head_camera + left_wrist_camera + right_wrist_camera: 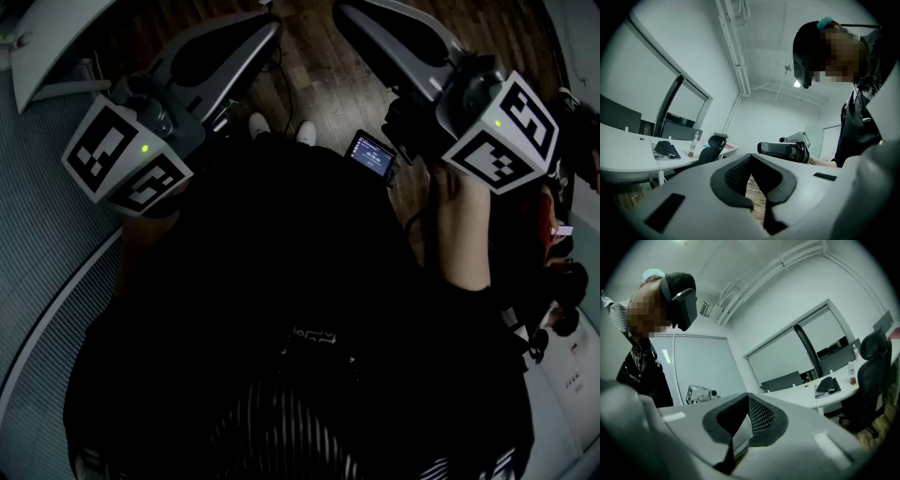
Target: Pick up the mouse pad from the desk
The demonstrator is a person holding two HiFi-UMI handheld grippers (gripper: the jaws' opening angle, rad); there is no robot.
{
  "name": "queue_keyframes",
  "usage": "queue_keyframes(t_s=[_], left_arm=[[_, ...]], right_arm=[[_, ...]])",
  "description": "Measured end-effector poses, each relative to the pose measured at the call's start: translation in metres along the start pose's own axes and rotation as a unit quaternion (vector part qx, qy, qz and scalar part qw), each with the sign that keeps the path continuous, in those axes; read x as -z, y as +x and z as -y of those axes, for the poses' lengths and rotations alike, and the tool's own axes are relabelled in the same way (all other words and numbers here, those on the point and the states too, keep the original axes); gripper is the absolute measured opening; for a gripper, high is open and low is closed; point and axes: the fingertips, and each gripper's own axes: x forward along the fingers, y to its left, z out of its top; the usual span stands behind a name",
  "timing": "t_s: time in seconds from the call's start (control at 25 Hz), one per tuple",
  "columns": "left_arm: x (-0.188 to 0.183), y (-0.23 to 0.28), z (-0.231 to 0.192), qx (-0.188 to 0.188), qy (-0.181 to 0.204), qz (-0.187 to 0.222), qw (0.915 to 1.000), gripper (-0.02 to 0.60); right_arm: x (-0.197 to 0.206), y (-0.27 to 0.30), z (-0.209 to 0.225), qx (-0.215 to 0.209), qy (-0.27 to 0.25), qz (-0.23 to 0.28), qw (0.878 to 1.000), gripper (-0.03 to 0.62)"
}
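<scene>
I hold both grippers level in front of my body, facing each other. In the head view the left gripper (253,33) and the right gripper (361,19) point inward over the wood floor. The left gripper (752,164) is shut with nothing between its pads. The right gripper (745,408) is shut and empty too. Each sees the other: the right gripper (783,149), the left gripper (701,393). A dark flat thing (665,150) (828,385), possibly the mouse pad, lies on the far white desk (623,157) (801,397), well away from both grippers.
A bottle (693,145) (852,367) stands on the desk beside the dark thing. Black office chairs (715,143) (874,376) sit by the desk. A small lit screen (372,155) hangs at my front, and my shoes (281,129) are on the wood floor.
</scene>
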Motion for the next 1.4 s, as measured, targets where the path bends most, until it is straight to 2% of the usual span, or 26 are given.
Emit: queue_keyframes(t_s=[0.2, 0.44, 0.84, 1.16, 1.4], left_arm=[[-0.001, 0.0, 0.002, 0.005, 0.007, 0.0, 1.0, 0.008], [-0.001, 0.002, 0.008, 0.017, 0.016, 0.004, 0.9997, 0.008], [0.008, 0.013, 0.02, 0.024, 0.026, 0.001, 0.9994, 0.008], [0.01, 0.018, 0.031, 0.058, 0.033, -0.011, 0.9978, 0.008], [0.013, 0.024, 0.04, 0.075, 0.034, -0.025, 0.9963, 0.008]], right_arm=[[-0.004, 0.001, -0.004, -0.002, -0.006, 0.0, 1.0, 0.003], [0.003, -0.002, -0.009, 0.026, -0.052, -0.031, 0.998, 0.005], [0.011, -0.021, -0.006, 0.026, -0.039, -0.013, 0.999, 0.005], [0.011, -0.032, -0.008, 0.039, -0.021, 0.018, 0.999, 0.005], [0.012, -0.065, -0.004, 0.062, 0.006, 0.048, 0.997, 0.005]])
